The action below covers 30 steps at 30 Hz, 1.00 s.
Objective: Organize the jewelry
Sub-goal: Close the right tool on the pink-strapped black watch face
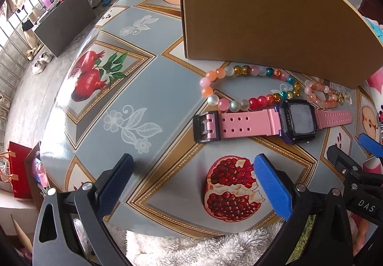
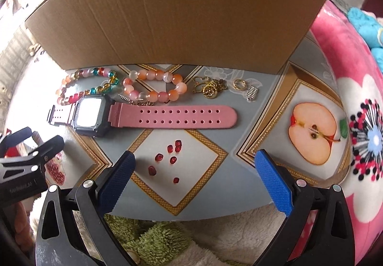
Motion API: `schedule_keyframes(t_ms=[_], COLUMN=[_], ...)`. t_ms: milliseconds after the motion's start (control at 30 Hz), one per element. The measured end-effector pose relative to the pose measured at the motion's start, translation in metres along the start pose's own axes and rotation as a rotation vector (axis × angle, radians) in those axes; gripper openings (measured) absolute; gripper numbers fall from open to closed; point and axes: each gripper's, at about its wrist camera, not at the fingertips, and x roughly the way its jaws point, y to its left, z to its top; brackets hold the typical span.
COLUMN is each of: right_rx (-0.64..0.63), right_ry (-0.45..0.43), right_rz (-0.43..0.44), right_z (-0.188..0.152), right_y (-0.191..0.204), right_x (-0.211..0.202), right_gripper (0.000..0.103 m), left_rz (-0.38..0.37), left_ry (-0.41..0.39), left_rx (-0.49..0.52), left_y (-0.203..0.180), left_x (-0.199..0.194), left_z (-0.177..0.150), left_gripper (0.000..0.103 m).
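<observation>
A pink-strapped digital watch with a dark square case (image 2: 143, 117) lies flat on the table, its long perforated strap stretched toward the right in the right wrist view. Just behind it rest two bead bracelets: a multicoloured glass-bead bracelet of pink, teal, gold and red beads (image 1: 249, 86) on the left, touching the watch's case, and an orange-and-pink bead bracelet (image 2: 155, 88) beside it. To the right of these lie a gold openwork pendant charm (image 2: 209, 88), a small gold ring (image 2: 239, 84) and a small silver ribbed clasp (image 2: 252, 94), each a little apart from the next. All of this jewelry sits in a row close to the front wall of a brown corrugated cardboard box (image 2: 179, 14) that stands upright behind it.

The table wears a glossy grey-blue cloth printed with pomegranates, apple halves and white flowers in gold frames (image 1: 143, 98).

The left gripper (image 1: 194, 184) hovers near the table's front edge, its blue-padded fingers spread wide with nothing between them. The right gripper (image 2: 195, 181) hangs likewise over printed pomegranate seeds, its fingers wide apart and empty. A pink floral blanket (image 2: 354, 74) lies to the right of the table, and fluffy white fabric (image 1: 191, 246) shows below its edge.
</observation>
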Motion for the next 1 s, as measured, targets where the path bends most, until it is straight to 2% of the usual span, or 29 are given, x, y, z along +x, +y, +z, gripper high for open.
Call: schedule_keyframes(t_ms=[100, 200, 267, 367, 467, 533, 700, 733, 833, 900, 1000], right_rx=[-0.042, -0.083, -0.171, -0.335, -0.426, -0.505, -0.71, -0.738, -0.798, -0.825, -0.853], right_ry=[-0.005, -0.105, -0.135, -0.164, -0.14, -0.128, -0.082, -0.088, -0.04, -0.008, 0.025], right_rz=[0.051, 0.134, 0.169, 0.225, 0.315, 0.325, 0.358, 0.35, 0.323, 0.344, 0.371], right_z=[0.003, 0.008, 0.012, 0.015, 0.02, 0.022, 0.023, 0.028, 0.031, 0.035, 0.04], right_y=[-0.01, -0.013, -0.002, 0.021, 0.036, 0.046, 0.069, 0.073, 0.086, 0.087, 0.083], right_x=[-0.006, -0.031, -0.041, -0.045, -0.037, -0.032, -0.02, -0.007, 0.009, 0.011, 0.009], right_gripper=[0.096, 0.096, 0.094, 0.085, 0.074, 0.066, 0.063, 0.063, 0.049, 0.049, 0.049], left_rz=[-0.009, -0.027, -0.043, -0.088, -0.123, -0.115, -0.111, -0.117, -0.149, -0.158, -0.164], left_ry=[-0.025, -0.041, -0.047, -0.086, -0.149, -0.205, -0.297, -0.315, -0.333, -0.344, -0.353], left_rx=[0.023, 0.061, 0.083, 0.074, 0.063, 0.076, 0.134, 0.147, 0.172, 0.205, 0.279], left_y=[0.0, 0.0, 0.003, 0.015, 0.029, 0.035, 0.041, 0.041, 0.038, 0.032, 0.021], left_x=[-0.001, -0.001, -0.001, -0.003, -0.01, -0.017, -0.033, -0.036, -0.041, -0.045, -0.048], left_z=[-0.002, -0.004, -0.002, -0.001, -0.001, -0.003, -0.008, -0.009, -0.011, -0.015, -0.017], left_gripper=[0.099, 0.099, 0.099, 0.099, 0.098, 0.098, 0.089, 0.086, 0.075, 0.068, 0.065])
